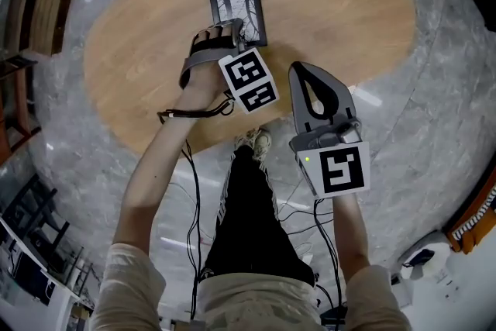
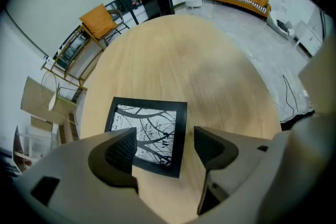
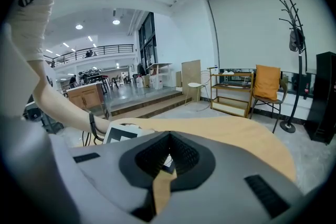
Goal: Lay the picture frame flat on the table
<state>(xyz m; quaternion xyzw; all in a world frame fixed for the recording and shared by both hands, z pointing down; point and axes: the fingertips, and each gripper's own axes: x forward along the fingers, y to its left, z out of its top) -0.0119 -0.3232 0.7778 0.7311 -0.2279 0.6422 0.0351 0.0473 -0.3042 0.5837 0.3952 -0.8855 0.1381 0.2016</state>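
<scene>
So the picture frame (image 1: 238, 14) is lying flat and face up on the wooden table (image 1: 341, 4), sitting a bit toward 11 o'clock from the middle of the tabletop in the head view. Left gripper (image 2: 165, 139) is hanging over the frame's near edge and pointing steeply down, jaws standing wide apart and pinching nothing, with one pad covering the frame's near-left corner and the other sitting off past its right edge at 3 o'clock. Right gripper (image 3: 168, 138) is hovering at about 4 o'clock from the left one, jaws pressed together and carrying nothing.
</scene>
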